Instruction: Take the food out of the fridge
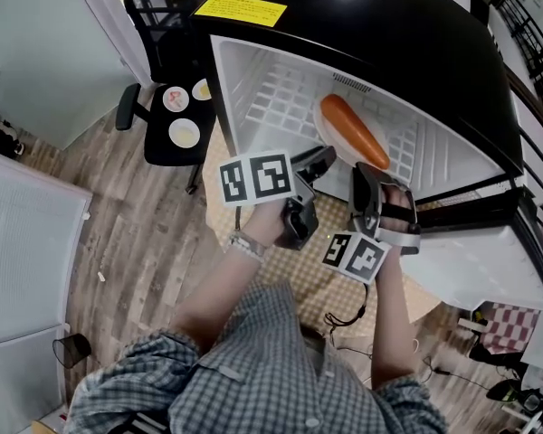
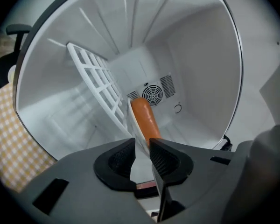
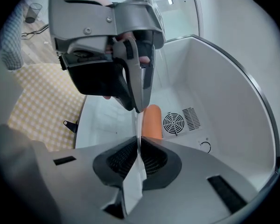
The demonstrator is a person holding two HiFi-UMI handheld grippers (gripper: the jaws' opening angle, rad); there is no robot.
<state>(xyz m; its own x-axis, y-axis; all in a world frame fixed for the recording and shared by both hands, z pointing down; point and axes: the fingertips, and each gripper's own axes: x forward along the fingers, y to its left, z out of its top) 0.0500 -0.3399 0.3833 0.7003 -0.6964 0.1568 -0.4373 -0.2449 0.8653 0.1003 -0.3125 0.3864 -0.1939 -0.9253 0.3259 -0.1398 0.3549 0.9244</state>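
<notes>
- So, the right gripper view shows the right gripper (image 3: 139,146) clenched on the thin white rim of the plate (image 1: 319,127); the head view hides that contact.
- Left gripper (image 2: 141,148): jaws slightly parted, gripping nothing, with the plate rim just ahead.
- The orange sausage (image 1: 353,132) lies on the plate inside the fridge (image 1: 253,89).
- The fan grille (image 2: 152,95) shows in the gripper views only.
- The yellow label (image 1: 241,9) on the fridge shows in the head view only; its print is unreadable.

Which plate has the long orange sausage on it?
The white plate inside the fridge, under the sausage. The other three plates sit outside on the black chair.
</notes>
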